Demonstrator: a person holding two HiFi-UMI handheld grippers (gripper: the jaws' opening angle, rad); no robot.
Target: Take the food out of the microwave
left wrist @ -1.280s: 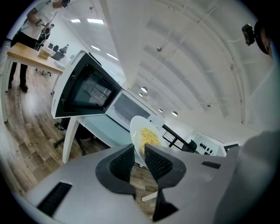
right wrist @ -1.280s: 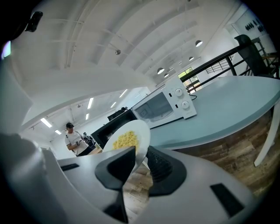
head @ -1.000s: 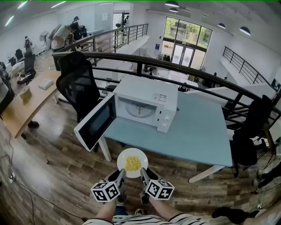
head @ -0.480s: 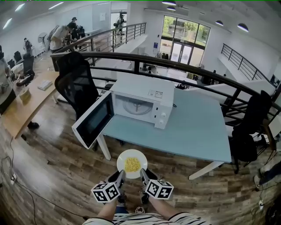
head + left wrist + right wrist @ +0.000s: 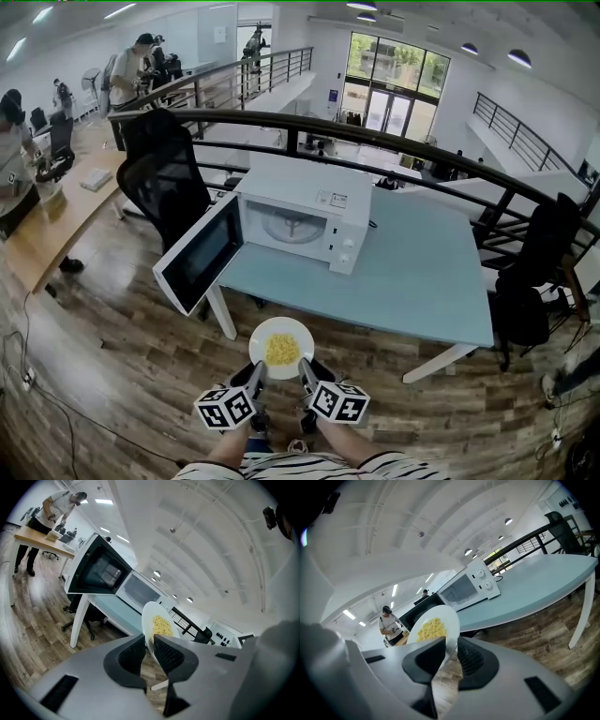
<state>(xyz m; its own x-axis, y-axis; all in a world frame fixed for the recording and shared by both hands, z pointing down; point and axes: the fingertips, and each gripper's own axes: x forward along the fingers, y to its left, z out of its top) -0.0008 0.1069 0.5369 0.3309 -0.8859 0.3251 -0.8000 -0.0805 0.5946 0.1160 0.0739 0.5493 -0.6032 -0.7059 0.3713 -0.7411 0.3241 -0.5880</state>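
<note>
A white plate [image 5: 282,348] with yellow food on it hangs over the wooden floor, in front of the light blue table [image 5: 422,277]. My left gripper [image 5: 256,373] holds the plate's near left rim and my right gripper [image 5: 305,371] its near right rim. In the left gripper view the plate [image 5: 157,624] stands on edge between the pads, and the left gripper's [image 5: 149,651] jaws have just been closing on that rim. The right gripper [image 5: 451,654] is shut on the plate [image 5: 433,627] too. The white microwave [image 5: 309,223] stands on the table with its door [image 5: 199,255] swung open to the left.
A black office chair [image 5: 167,183] stands behind the open microwave door. A dark railing [image 5: 394,142] runs behind the table and another black chair [image 5: 536,272] is at the right. People stand at a wooden desk [image 5: 52,220] at the far left.
The plate and both grippers keep their place over the floor. People at the far left desks have shifted.
</note>
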